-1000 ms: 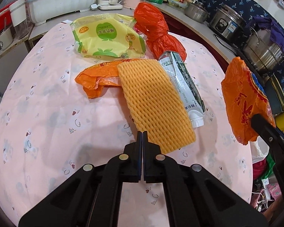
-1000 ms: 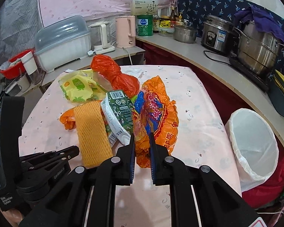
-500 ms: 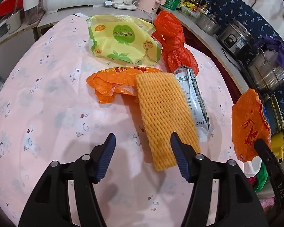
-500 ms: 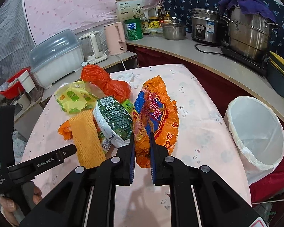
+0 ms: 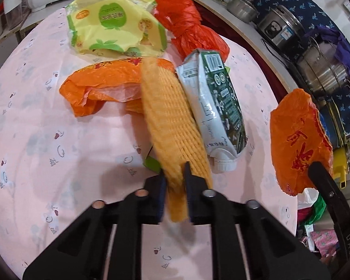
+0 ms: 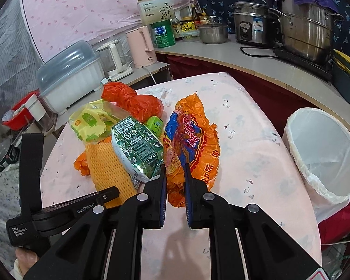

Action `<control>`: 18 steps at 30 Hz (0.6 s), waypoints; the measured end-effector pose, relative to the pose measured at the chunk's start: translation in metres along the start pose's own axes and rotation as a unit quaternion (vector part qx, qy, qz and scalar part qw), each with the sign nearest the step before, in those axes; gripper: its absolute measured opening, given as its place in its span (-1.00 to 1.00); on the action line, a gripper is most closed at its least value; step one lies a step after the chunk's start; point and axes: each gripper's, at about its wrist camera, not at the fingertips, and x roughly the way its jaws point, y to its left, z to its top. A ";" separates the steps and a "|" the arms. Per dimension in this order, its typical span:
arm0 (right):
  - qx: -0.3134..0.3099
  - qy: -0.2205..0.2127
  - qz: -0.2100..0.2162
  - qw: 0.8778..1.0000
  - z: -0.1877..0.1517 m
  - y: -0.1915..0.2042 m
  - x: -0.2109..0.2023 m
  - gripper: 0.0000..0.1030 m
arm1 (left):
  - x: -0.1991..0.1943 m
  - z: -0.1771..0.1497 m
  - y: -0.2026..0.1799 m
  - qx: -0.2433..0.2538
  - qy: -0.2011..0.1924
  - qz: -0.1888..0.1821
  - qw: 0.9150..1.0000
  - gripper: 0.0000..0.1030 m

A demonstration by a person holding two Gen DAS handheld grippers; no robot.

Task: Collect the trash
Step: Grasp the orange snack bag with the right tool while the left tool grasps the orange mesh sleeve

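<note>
Both tongs grip: my left gripper (image 5: 175,182) pinches the light, squashy foam net (image 5: 172,126) by its near end, my right gripper (image 6: 175,175) the limp orange wrapper (image 6: 193,144), bin (image 6: 324,156) at 3 o'clock.

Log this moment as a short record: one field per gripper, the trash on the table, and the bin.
left gripper: shut on the foam net
right gripper: shut on the orange wrapper
on the table: green carton, yellow bag, red bag, orange bag
bin: white liner, right of the table, nothing visible inside
</note>
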 end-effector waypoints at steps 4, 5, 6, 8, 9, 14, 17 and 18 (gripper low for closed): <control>0.006 -0.003 0.001 1.000 -0.002 -0.004 -0.004 -0.76 | -0.009 -0.002 -0.006 0.011 -0.014 0.005 1.000 -0.81; 0.008 -0.005 0.001 1.000 -0.002 -0.006 -0.005 -0.76 | -0.012 -0.002 -0.007 0.012 -0.018 0.005 1.000 -0.81; 0.009 -0.006 0.001 1.000 -0.001 -0.007 -0.006 -0.76 | -0.016 -0.003 -0.009 0.013 -0.022 0.005 1.000 -0.81; 0.013 -0.011 0.002 1.000 0.000 -0.010 -0.010 -0.76 | -0.023 -0.002 -0.013 0.016 -0.030 0.004 0.999 -0.81; 0.014 -0.013 0.002 1.000 0.000 -0.011 -0.012 -0.76 | -0.028 -0.002 -0.016 0.019 -0.034 0.005 0.999 -0.81; 0.023 -0.028 0.002 0.999 0.002 -0.022 -0.025 -0.76 | -0.048 -0.002 -0.032 0.036 -0.054 0.000 0.998 -0.81; 0.029 -0.037 0.000 0.999 0.002 -0.029 -0.035 -0.76 | -0.060 -0.005 -0.043 0.050 -0.063 -0.008 0.997 -0.81; 0.032 -0.040 0.000 0.999 0.002 -0.031 -0.038 -0.76 | -0.061 -0.005 -0.050 0.055 -0.065 -0.009 0.996 -0.81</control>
